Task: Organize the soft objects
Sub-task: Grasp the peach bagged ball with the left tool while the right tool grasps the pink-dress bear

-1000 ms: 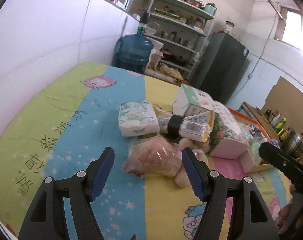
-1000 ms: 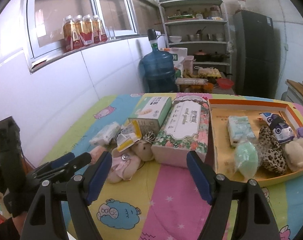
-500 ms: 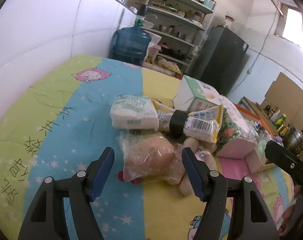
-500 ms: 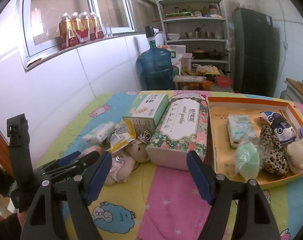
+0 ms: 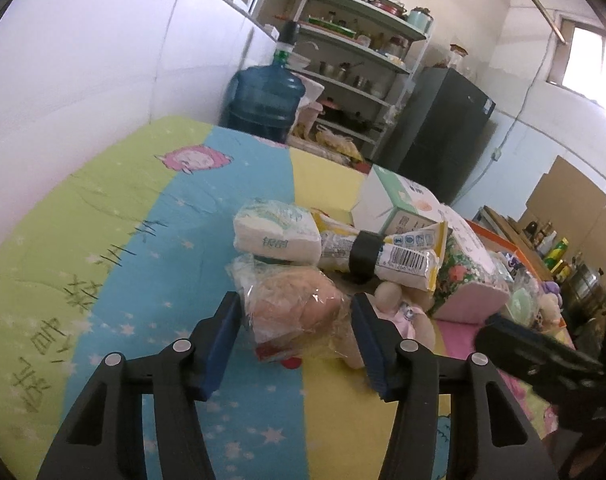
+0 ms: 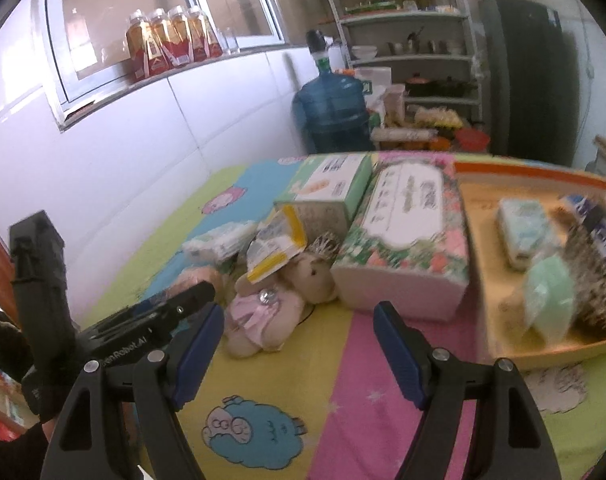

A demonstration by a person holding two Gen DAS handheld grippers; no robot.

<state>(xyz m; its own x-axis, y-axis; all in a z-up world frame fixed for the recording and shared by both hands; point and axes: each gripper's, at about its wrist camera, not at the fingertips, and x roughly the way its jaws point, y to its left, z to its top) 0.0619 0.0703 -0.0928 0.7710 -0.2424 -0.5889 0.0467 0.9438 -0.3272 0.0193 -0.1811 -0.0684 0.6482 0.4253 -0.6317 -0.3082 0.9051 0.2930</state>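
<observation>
A peach soft toy in a clear plastic bag lies on the colourful cloth. My left gripper straddles it and its jaws are closing, the blue pads just meeting the loose wrapper on both sides. Behind the bag lie a white-green tissue pack and a yellow-edged packet. A plush bear in a pink dress lies to its right. My right gripper hangs open over the cloth just in front of the bear, holding nothing. The left gripper also shows at lower left in the right wrist view.
A floral tissue box and a green-white box stand behind the bear. An orange tray on the right holds a tissue pack, a green pouch and plush toys. A white wall runs along the left; a water jug and shelves stand behind.
My left gripper has slid forward around the bagged toy and its jaws have narrowed. My right gripper has dipped lower, closer to the plush bear.
</observation>
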